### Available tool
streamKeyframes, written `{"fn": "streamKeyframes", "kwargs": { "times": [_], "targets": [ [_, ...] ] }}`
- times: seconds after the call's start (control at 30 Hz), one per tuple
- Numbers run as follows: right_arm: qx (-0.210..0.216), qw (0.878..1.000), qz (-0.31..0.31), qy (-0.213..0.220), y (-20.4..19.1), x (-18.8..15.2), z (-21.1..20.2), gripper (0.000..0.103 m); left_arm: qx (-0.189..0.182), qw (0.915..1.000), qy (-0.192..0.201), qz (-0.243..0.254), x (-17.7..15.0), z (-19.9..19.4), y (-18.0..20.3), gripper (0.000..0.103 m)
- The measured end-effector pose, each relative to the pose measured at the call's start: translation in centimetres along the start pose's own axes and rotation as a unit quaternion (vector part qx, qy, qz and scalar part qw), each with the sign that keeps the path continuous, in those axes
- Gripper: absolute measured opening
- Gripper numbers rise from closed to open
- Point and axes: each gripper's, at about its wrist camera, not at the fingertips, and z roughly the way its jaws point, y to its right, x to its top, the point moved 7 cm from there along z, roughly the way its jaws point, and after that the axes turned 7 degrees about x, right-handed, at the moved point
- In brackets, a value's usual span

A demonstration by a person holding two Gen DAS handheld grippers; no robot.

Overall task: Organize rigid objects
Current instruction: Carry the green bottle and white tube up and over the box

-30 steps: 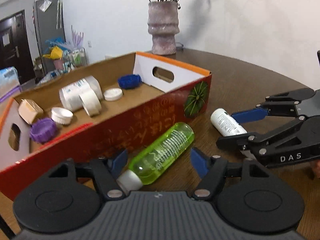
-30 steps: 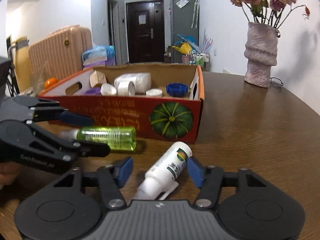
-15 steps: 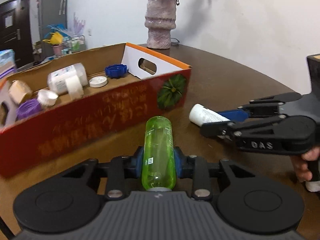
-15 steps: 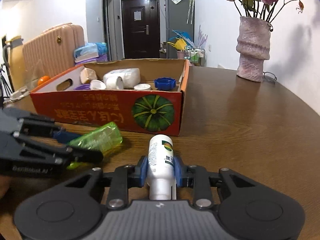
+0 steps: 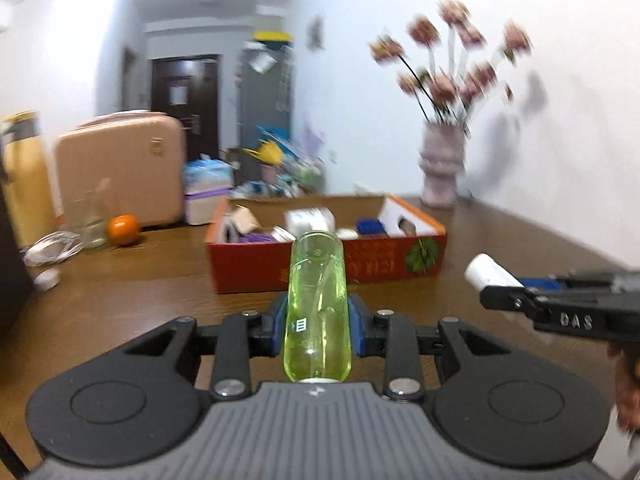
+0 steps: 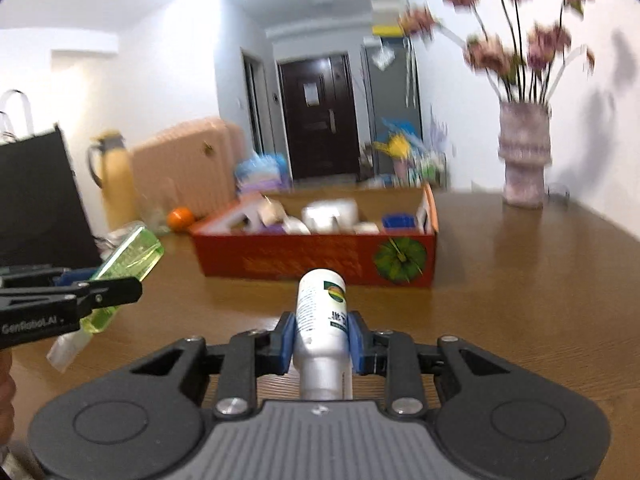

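The left tongs clench a green bottle above the counter, the red box lying at twelve o'clock. The right tongs grip a white bottle, facing the same box.

The desk is showing a glossy, dark wood-grain finish, and the red box is looking like printed cardboard with plain brown inner walls. The green bottle is appearing as clear, shiny plastic, while the white bottle is presenting opaque, smooth plastic with a paper-like label. Each hand-held gripper is displaying matt black plastic, blue pads and bright metal pins; the vase is looking rough.
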Motion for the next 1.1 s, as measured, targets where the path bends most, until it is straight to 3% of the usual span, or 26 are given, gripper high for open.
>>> {"fn": "streamKeyframes", "kwargs": {
  "times": [0.2, 0.33, 0.57, 0.87, 1.1],
  "targets": [
    [-0.034, 0.996, -0.034, 0.077, -5.3, -0.7, -6.4, 0.027, 0.003, 0.9991, 0.025, -0.033, -1.1, -7.4, -0.8, 0.031],
    [-0.030, 0.995, -0.046, 0.084, -7.5, -1.6, -8.4, 0.027, -0.007, 0.9990, 0.030, -0.031, -1.7, -10.0, -0.9, 0.031],
    [-0.029, 0.994, -0.036, 0.094, -7.6, -1.6, -9.9, 0.027, -0.015, 0.9981, 0.053, -0.027, -1.1, -11.5, -0.3, 0.031],
    [-0.015, 0.998, -0.029, 0.061, -6.3, -2.2, -7.2, 0.027, -0.029, 0.9989, 0.030, -0.021, -0.6, -7.7, -0.6, 0.031],
    [-0.003, 0.999, -0.024, 0.044, -2.3, 1.5, -2.3, 0.027, -0.069, 0.9975, 0.013, -0.007, 5.0, 0.9, -0.6, 0.031]
  ]
}}
